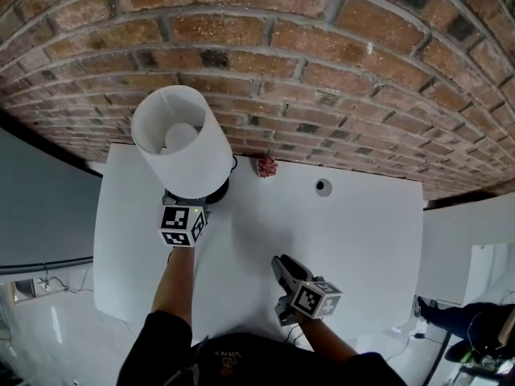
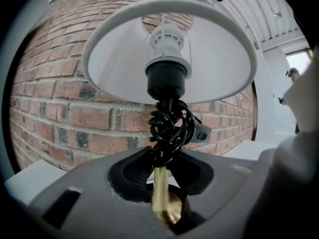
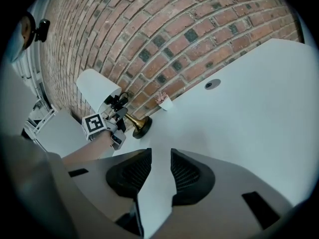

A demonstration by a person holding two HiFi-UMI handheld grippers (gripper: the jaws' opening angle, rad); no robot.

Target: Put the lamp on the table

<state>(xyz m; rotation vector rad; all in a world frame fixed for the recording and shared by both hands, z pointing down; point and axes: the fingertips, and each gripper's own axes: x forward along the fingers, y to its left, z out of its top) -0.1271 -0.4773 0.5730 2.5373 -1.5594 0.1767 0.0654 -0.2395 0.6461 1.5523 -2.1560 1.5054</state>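
Lamp upright, long axis near vertical (shade up, base down), at table back-left by brick wall. Left gripper clamped on its brass stem. Right gripper jaws apart, empty.

Brick wall, small potted plant

Left gripper clamped — right gripper fingers apart, empty

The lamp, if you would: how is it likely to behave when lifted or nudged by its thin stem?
Probably top-heavy and apt to tip: the wide white shade sits high above a small base. The polished brass stem may slip or twist in a grip. The coiled black cord looks floppy and could snag.
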